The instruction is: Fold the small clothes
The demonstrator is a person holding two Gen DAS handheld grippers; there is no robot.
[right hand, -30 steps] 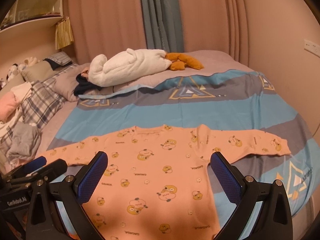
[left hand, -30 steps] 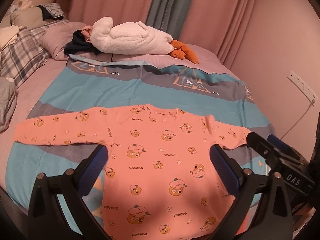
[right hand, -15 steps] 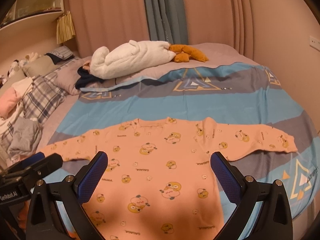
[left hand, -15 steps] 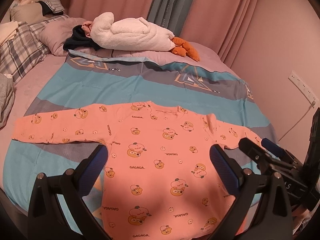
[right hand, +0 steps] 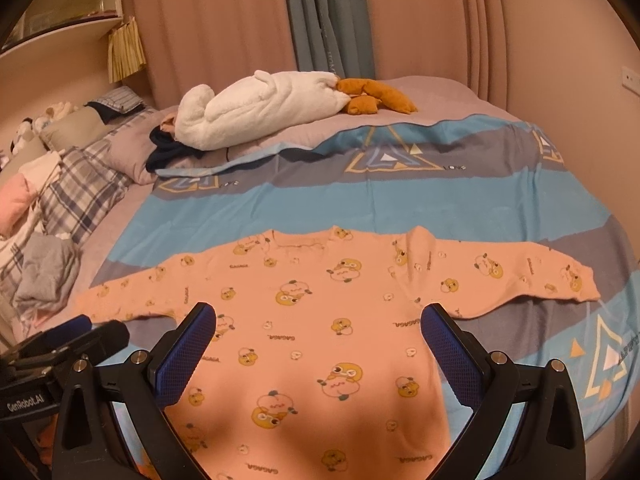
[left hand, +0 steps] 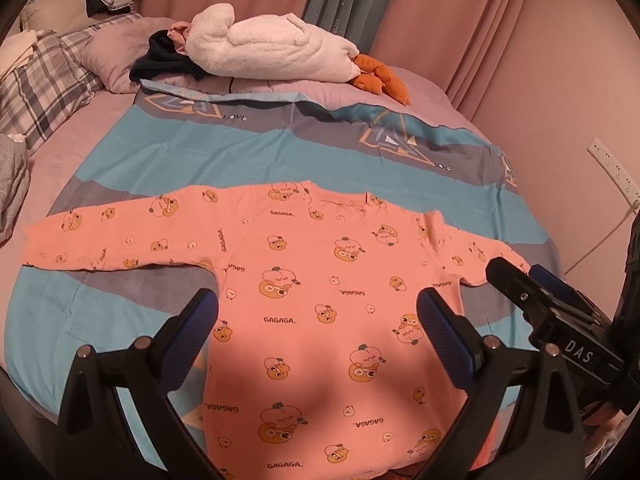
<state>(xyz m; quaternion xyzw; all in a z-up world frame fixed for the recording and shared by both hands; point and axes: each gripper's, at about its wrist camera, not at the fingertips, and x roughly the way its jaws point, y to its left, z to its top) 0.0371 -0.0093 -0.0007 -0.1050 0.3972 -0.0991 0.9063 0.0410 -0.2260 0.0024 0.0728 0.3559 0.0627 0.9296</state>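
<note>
The bed (left hand: 432, 92) fills both views, covered by a blue-and-grey striped sheet (left hand: 224, 148) with triangle prints. At its far end lie a white plush blanket bundle (left hand: 272, 50), an orange soft toy (left hand: 380, 76) touching it, and plaid pillows (right hand: 76, 188) off to the left.

Spread flat across the near part of the sheet is the small orange long-sleeved top (left hand: 304, 280), printed with cartoon faces, neckline away from the cameras and both sleeves stretched straight out to the sides. Nothing is folded yet, so this looks like the very start of the fold — the garment is laid out and the grippers are lining up over it.

The left gripper (left hand: 318, 320) hangs above the lower body of the top with its blue-padded fingers wide apart and nothing between them. The right gripper (right hand: 318, 332) is likewise spread and empty, above the same area.

The next move probably calls for each gripper to travel outward to a sleeve, pinch near the cuff, and carry it inward across the chest.

The hem is cut off at the bottom of both views. In the left view the right gripper's body covers the cuff of the right sleeve — whether it lies flat there cannot be told. Whether either gripper touches the cloth is also unclear.
</note>
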